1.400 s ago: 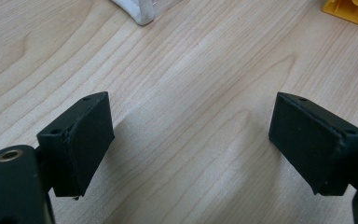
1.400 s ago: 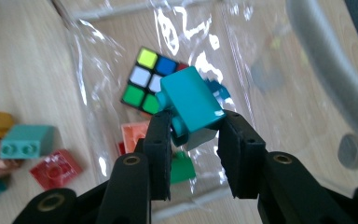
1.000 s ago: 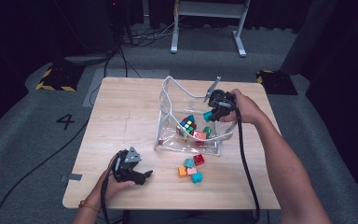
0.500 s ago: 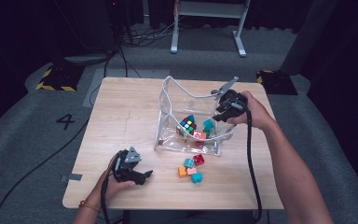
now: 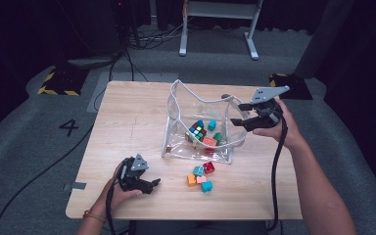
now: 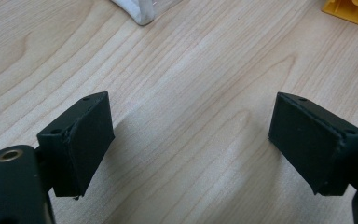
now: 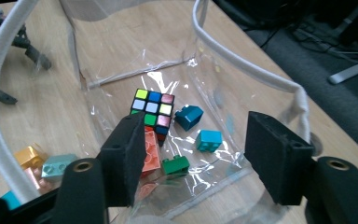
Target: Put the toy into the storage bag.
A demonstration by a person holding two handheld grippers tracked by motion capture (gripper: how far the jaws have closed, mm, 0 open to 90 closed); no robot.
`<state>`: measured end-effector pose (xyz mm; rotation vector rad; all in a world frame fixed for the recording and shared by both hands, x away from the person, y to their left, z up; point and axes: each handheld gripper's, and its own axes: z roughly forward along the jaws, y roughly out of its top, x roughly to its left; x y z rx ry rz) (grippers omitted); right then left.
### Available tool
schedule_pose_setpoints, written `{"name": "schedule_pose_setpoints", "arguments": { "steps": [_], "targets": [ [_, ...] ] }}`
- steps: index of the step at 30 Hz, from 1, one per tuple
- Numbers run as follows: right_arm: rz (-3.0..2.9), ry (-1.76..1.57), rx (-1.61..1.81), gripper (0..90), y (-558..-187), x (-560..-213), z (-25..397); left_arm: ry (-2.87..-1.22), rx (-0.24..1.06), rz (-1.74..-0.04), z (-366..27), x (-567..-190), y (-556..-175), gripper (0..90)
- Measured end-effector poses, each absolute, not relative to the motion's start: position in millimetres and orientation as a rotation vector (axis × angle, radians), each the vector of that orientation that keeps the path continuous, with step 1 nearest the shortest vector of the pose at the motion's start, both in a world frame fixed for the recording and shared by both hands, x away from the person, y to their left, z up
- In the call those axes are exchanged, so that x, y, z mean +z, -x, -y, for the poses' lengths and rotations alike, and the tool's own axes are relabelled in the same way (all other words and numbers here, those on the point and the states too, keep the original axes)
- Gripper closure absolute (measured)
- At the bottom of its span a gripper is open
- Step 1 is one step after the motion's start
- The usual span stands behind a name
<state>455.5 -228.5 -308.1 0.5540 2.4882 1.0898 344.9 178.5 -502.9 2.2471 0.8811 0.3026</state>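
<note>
Clear plastic bag (image 5: 200, 122) with a white corded rim stands open-mouthed on the far middle of the table (image 5: 127, 122), its opening facing up and tipped toward the person's right. Its long axis runs roughly left to right across the table. Inside on its floor lie a colour-tiled puzzle cube (image 7: 153, 108), two blue bricks (image 7: 189, 116), a green brick (image 7: 175, 164) and an orange-red brick (image 7: 150, 150), all close together.

At the bag's right rim hovers the right claw (image 5: 241, 113), held in the person's right hand (image 5: 279, 125), its jaws spread wide with nothing between them. In the right gripper view those jaws look down into the bag's mouth, the rim cord curving in front of them.

Just in front of the bag, on the bare wood, sits a small cluster of loose bricks (image 5: 200, 176): red, pale teal, orange, pink and blue, touching or nearly touching one another.

Well to the left of the cluster, near the table's front edge, the left claw (image 5: 152, 183) rests low over the wood in the person's left hand (image 5: 122, 193), jaws apart and empty. The left gripper view shows pale wood grain between them, with a corner of the bag and a yellow-orange brick (image 6: 349, 9) at the top edge.

Around the table is grey carpet (image 5: 39, 147), marked with a number four (image 5: 69, 127) at the left, cables trailing across it, and a white metal frame (image 5: 218, 24) beyond in a dark room.
</note>
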Motion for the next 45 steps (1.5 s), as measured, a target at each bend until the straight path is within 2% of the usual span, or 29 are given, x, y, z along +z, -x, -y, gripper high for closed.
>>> {"name": "schedule_pose_setpoints", "arguments": {
  "steps": [5, 17, 27, 34, 45],
  "targets": [
    [-2.439, -0.572, 1.137, 31.1, -441, -304, 236, -2.249, 0.303, -0.881, -179, -503, -345, 13.9],
    [-2.332, -0.552, 1.252, 34.9, -384, -317, 255, -2.247, 0.302, -0.881, -179, -503, -345, 13.9],
    [-2.385, -0.527, 1.356, 37.4, -349, -359, 259, -2.246, 0.31, -0.887, -179, -503, -344, 14.3],
    [-2.499, -0.512, 1.301, 38.7, -339, -411, 238, -2.248, 0.312, -0.888, -179, -503, -344, 14.4],
    [-2.619, -0.441, 1.284, 37.9, -329, -457, 204, -2.248, 0.311, -0.888, -179, -503, -344, 14.4]
  ]
}}
